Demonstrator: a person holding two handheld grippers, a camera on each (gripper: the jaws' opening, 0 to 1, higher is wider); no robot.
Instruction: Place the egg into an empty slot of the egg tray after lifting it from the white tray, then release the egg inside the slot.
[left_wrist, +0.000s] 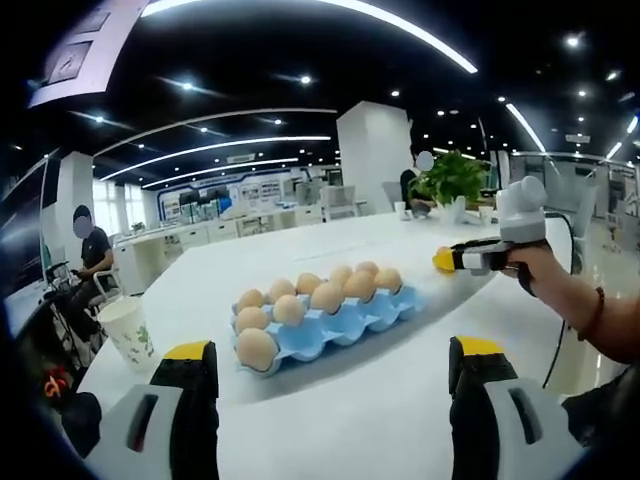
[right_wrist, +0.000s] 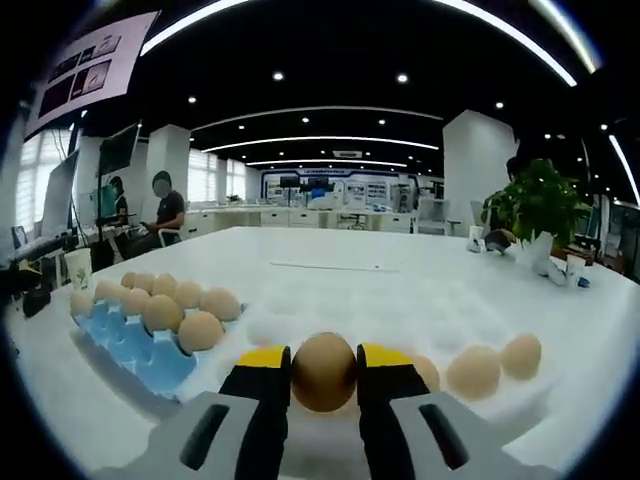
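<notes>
Right hand-held gripper (right_wrist: 323, 372) pinches an egg (right_wrist: 323, 370) above the white tray (right_wrist: 400, 300); carry it level and gently to a free blue egg tray (right_wrist: 135, 345) slot.

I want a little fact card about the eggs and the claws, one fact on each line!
right claw: shut on a brown egg, above the white moulded tray
left claw: open, holding nothing, facing the blue egg tray
blue egg tray: holds many brown eggs; near row in the left gripper view has empty slots
white moulded tray: a few more brown eggs at its right side
table: white, long
extras: paper cup, green potted plant
</notes>
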